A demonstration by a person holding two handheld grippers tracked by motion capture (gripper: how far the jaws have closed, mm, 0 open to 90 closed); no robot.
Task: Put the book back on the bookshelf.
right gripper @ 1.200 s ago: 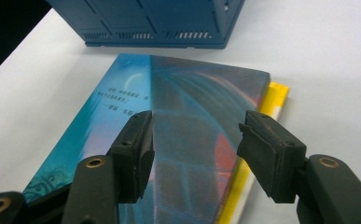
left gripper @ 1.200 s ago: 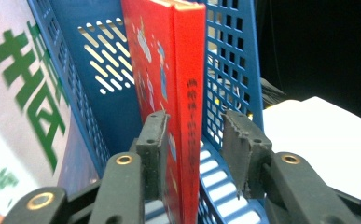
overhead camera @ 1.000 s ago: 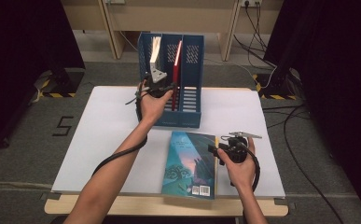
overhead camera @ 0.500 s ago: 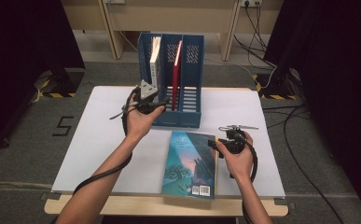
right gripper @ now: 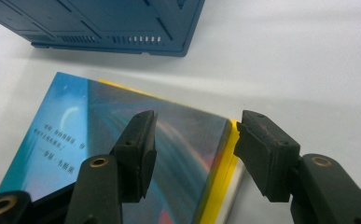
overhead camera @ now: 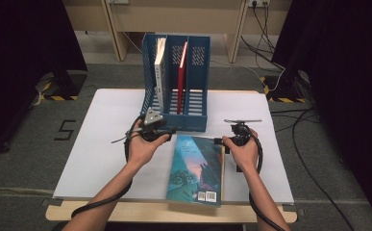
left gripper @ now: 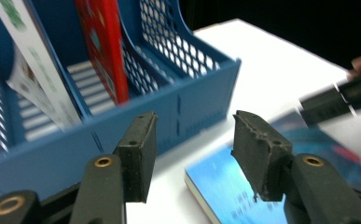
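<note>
The book (overhead camera: pixel 196 169) is a flat paperback with a glossy teal and blue cover, a yellow strip along one long edge and a barcode at its near corner. It lies face up on the smooth white bench (overhead camera: pixel 92 159), between the two claws. Just beyond the claws stands a blue plastic file rack (overhead camera: pixel 195 103) with perforated mesh walls and slatted floors; a white book (overhead camera: pixel 159 72) leans in one slot and a thin red book (overhead camera: pixel 181 77) stands upright in the next.

The book's far edge sits just short of the rack's front wall, leaving a narrow strip of bare bench. Outward of each claw the bench is open.

The left claw (left gripper: pixel 193 154) hovers low beside the book's far left corner, its black ribbed pads spread, having just been closing a little, with nothing between them; the rack's front wall is right ahead of it. The right claw (right gripper: pixel 194 154) stands spread wide, having just been opening, straddling the book's yellow edge near the far right corner. Its pads are clear of the cover and pinch nothing.
</note>
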